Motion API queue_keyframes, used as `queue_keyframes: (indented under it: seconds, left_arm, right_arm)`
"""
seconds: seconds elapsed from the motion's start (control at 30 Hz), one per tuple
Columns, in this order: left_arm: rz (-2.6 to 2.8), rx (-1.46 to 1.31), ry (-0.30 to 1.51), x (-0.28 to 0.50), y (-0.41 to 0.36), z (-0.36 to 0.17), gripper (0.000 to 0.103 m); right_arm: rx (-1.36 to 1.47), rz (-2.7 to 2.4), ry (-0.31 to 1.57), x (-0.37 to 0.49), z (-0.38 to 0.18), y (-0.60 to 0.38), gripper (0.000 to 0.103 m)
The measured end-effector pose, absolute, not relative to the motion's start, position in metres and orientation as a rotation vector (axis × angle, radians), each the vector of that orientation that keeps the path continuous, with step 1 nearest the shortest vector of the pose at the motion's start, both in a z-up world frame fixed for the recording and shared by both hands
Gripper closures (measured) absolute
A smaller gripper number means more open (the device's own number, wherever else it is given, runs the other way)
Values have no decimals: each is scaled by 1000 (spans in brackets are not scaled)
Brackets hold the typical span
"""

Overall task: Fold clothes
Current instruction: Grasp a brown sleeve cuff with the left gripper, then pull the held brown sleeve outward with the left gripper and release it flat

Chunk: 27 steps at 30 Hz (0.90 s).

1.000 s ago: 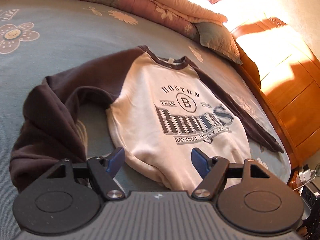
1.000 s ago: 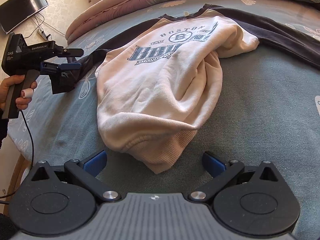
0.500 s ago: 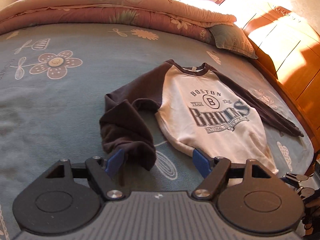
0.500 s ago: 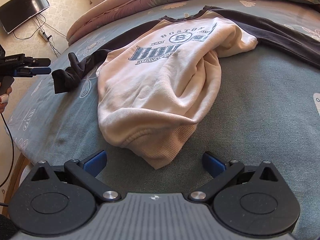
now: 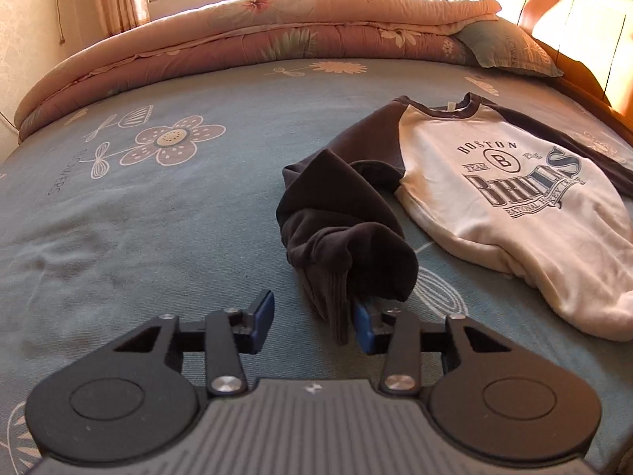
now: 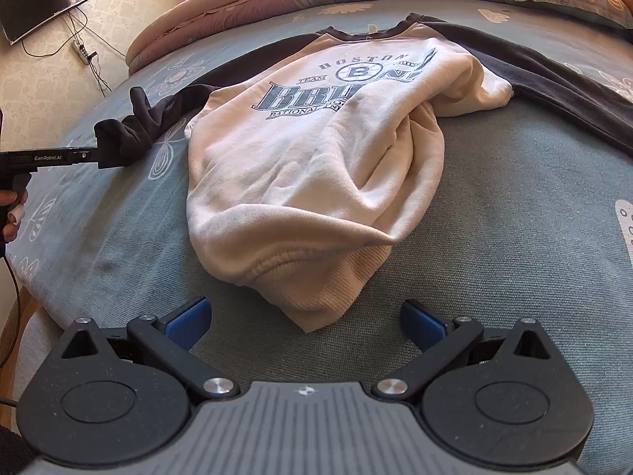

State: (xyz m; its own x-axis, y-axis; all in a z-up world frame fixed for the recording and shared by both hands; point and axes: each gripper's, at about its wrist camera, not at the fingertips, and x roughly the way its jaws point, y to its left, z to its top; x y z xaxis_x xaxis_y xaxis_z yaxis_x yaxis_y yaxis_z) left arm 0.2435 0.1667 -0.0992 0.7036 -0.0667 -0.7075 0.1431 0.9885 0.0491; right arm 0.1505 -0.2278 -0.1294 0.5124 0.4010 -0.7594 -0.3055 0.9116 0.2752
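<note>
- Fingers of the left gripper (image 5: 312, 322) have just been closing and now stand partly closed, with the ribbed cuff (image 5: 330, 304) of the dark sleeve (image 5: 340, 213) between them. The cuff lies against the right-hand pad (image 5: 363, 326); a gap remains to the left-hand pad (image 5: 264, 310), so the cloth is not yet pinched.
- Seen from the right wrist, the same gripper (image 6: 91, 155) reaches in level from the left edge, its tip at the bunched end of that sleeve (image 6: 130, 134). The person's hand (image 6: 12, 208) holds its handle at the bed's edge.
- Sweatshirt (image 6: 300, 150), cream body with dark sleeves and printed chest, lies face up on the blue flowered bedspread (image 5: 158, 206). Its body is rumpled and bunched toward the hem (image 6: 316, 289). The far sleeve (image 6: 554, 87) runs out flat to the right.
- Fingers of the right gripper (image 6: 304, 322) stand wide apart and empty, just short of the hem, touching nothing.
- Step in hand, as judged: taking hold of the left sleeve cuff, before spreading the garment flat for folding. No fold is made yet.
- Next move calls for: closing fully on the cuff, then drawing the sleeve out straight. The right gripper would do well to take the hem and pull the body smooth. Risk: catching only one layer of the bunched cuff.
</note>
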Motion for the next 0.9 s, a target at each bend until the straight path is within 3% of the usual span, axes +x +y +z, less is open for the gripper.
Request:
queue_keyframes:
  seconds: [0.27, 0.33, 0.43, 0.9]
  left_arm:
    - [-102, 106, 798, 266, 159, -123, 69]
    - [-113, 102, 797, 268, 157, -129, 82]
    - [-100, 158, 762, 262, 154, -120, 93]
    - [263, 324, 684, 222, 271, -50, 95]
  right_arm:
    - [55, 415, 940, 151, -130, -221, 0]
    - [50, 413, 940, 153, -130, -220, 0]
    - [46, 409, 944, 153, -129, -219, 0]
    - [29, 398, 952, 153, -129, -216, 0]
